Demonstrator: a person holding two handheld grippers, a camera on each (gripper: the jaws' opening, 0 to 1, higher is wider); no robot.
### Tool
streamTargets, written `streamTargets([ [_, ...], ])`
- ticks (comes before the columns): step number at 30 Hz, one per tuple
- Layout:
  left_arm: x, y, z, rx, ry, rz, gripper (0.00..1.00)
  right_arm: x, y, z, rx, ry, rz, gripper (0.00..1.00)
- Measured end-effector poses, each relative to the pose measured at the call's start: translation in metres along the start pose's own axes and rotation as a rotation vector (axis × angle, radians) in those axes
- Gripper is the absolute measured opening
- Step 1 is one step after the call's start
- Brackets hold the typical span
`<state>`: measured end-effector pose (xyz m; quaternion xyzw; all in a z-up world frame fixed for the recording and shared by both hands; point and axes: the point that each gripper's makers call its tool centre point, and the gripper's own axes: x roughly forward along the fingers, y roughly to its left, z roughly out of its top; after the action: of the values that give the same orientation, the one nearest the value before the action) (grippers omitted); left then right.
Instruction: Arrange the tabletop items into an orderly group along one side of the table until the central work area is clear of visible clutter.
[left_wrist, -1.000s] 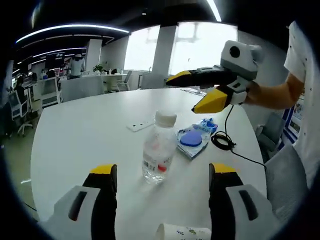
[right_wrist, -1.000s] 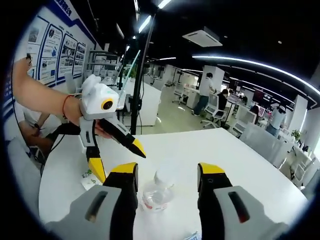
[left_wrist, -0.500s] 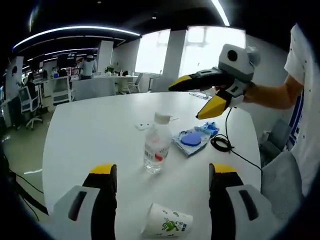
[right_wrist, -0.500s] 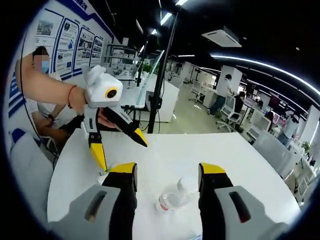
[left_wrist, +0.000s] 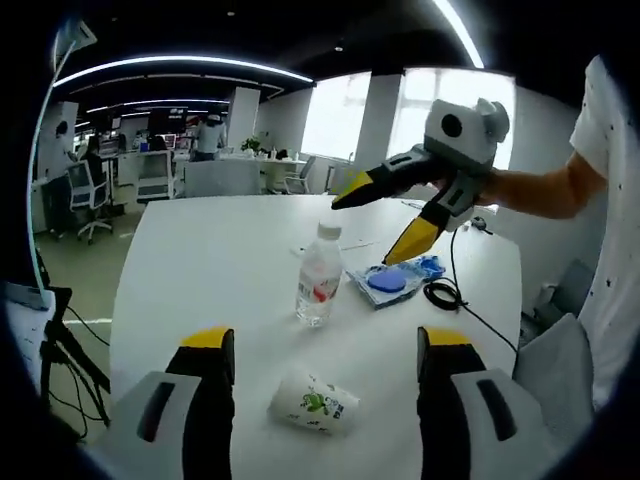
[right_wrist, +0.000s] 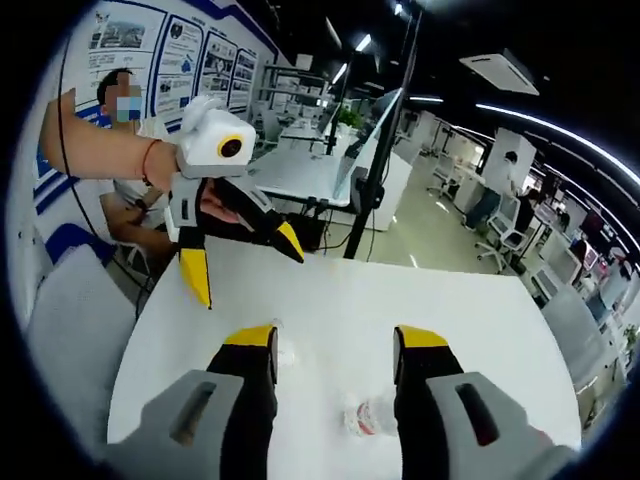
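A clear water bottle (left_wrist: 319, 275) with a white cap stands upright mid-table. A printed paper cup (left_wrist: 315, 403) lies on its side just ahead of my left gripper (left_wrist: 327, 342), which is open and holds nothing. Right of the bottle lies a blue packet (left_wrist: 390, 282) beside a coiled black cable (left_wrist: 443, 295). My right gripper (left_wrist: 368, 228) hovers open above the packet and bottle. In the right gripper view, the right gripper (right_wrist: 335, 338) is open high above the table, with the bottle (right_wrist: 368, 418) low between its jaws. The left gripper (right_wrist: 250, 275) hangs open at the upper left.
The white round table (left_wrist: 200, 260) has a flat white strip (left_wrist: 332, 246) behind the bottle. A grey chair (right_wrist: 70, 330) stands at the table edge, and a black stand pole (right_wrist: 370, 170) rises beyond the table (right_wrist: 340, 290). Office desks and people fill the background.
Both views have pulled back and risen from the table. The cup now shows whole in the left gripper view. The bottle, packet and cable have stayed where they were.
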<state>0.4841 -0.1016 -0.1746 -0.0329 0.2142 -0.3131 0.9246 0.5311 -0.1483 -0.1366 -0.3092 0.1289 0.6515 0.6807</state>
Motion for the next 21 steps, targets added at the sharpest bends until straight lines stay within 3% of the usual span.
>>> streamTargets([
  [11,-0.041,-0.003,-0.026,-0.066,-0.022,0.08,0.75,0.032,0.022,0.013,-0.085,0.08,0.153,0.42],
  [21,-0.059,-0.011,-0.049,-0.073,0.0,0.12,0.75,0.052,0.042,0.005,-0.165,0.222,0.335,0.41],
])
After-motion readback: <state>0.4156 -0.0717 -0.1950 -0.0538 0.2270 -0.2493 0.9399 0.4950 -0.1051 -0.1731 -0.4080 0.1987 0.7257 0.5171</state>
